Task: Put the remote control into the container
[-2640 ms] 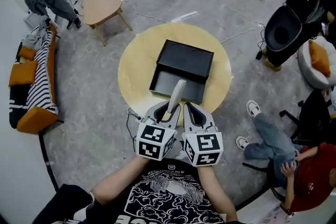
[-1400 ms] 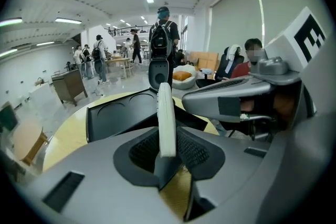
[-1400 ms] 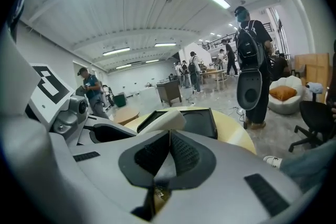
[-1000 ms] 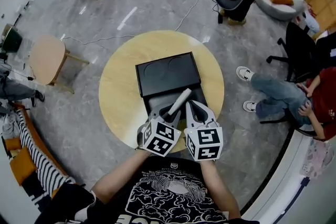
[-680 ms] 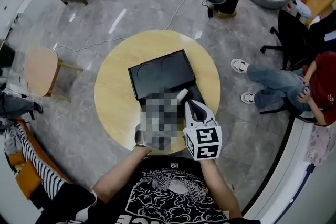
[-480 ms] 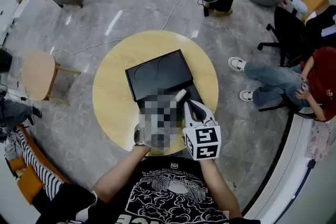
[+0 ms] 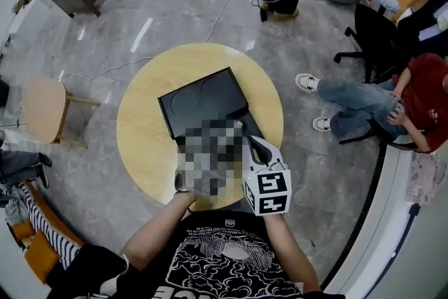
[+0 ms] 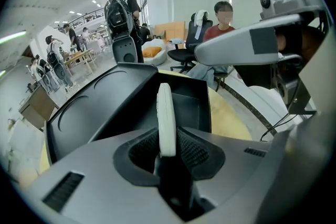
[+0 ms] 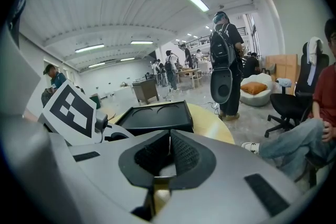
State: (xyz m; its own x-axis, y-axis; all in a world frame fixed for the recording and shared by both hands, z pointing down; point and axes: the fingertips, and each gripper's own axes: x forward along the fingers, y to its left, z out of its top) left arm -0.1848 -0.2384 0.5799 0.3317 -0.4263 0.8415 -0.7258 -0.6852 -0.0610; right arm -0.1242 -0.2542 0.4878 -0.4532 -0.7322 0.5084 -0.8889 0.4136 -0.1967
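Two tools: left gripper (image 8: pixel 166 132) clamps the remote (image 8: pixel 166 110), box (image 8: pixel 202 113) at its 12 o'clock; right gripper (image 9: pixel 169 139) closed, empty.

The head view looks steeply down on the round table (image 7: pixel 140 150); both gripper views face its black container (image 8: pixel 105 105) nearby.

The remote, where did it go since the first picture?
The left gripper carried the remote forward and a little lower, so its tip now hangs over the open container. It has not let go. Stayed the same: the right gripper, shut and empty beside it, and the container on the round table.
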